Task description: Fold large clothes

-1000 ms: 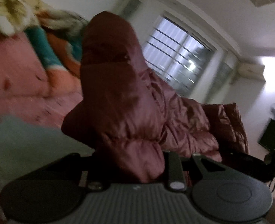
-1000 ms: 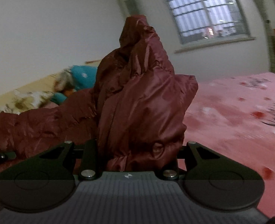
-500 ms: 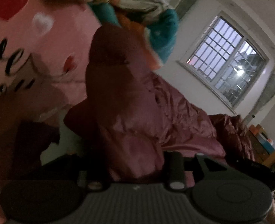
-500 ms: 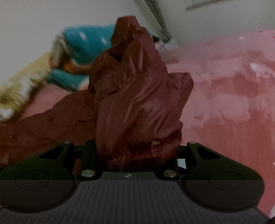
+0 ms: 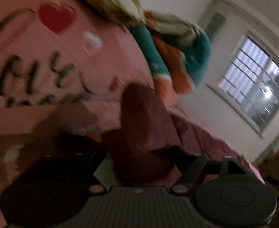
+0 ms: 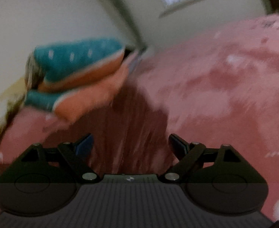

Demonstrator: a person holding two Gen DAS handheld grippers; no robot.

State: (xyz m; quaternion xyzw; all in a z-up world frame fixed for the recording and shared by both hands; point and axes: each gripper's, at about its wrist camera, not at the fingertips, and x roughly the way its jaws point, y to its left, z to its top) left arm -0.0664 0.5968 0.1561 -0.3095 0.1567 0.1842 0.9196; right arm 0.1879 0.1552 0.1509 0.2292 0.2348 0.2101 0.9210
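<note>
Now the dark maroon padded jacket is seen lying on the pink printed bedspread, stretched straight ahead of both claws. The right gripper has just been opened wide and its pads are held off the cloth between them. The left gripper has likewise been opened, with a jacket fold standing between its jaws, apparently released.

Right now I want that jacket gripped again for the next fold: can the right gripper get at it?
Probably yes: the maroon jacket lies directly between the right gripper's open fingers, nothing covering it.
</note>
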